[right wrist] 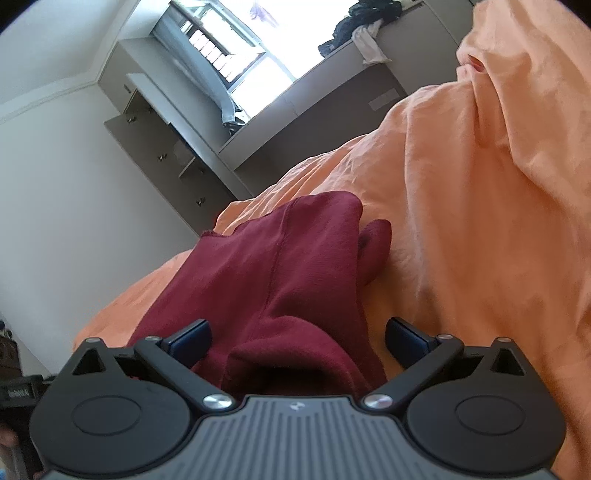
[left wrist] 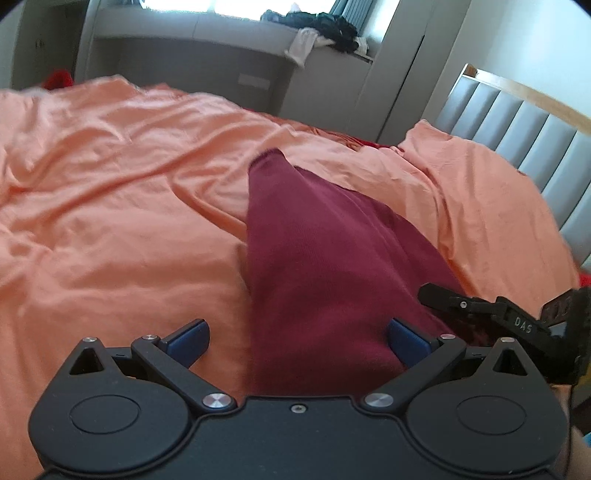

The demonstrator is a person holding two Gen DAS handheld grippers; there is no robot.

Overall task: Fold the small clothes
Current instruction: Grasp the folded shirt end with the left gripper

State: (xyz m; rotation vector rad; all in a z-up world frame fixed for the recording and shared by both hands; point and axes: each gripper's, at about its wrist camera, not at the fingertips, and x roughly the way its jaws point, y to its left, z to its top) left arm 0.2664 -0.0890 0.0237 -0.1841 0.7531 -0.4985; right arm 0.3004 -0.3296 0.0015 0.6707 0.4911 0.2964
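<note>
A dark red garment [left wrist: 325, 266] lies on the orange bedsheet [left wrist: 110, 192], stretching away from me in a long folded strip. My left gripper [left wrist: 297, 343] is open, its blue pads on either side of the garment's near end. In the right wrist view the same garment [right wrist: 273, 280] lies bunched, with a seam down its middle. My right gripper [right wrist: 297, 341] is open over its near rolled edge, jaws wide apart. The right gripper's black body [left wrist: 517, 325] shows at the lower right of the left wrist view.
A grey padded headboard [left wrist: 524, 122] stands at the right. A grey window ledge [left wrist: 229, 40] behind the bed carries a pile of dark and white clothes [left wrist: 325, 29]. A red item [left wrist: 59, 77] sits at the far left. Grey cabinets [right wrist: 166, 147] line the wall.
</note>
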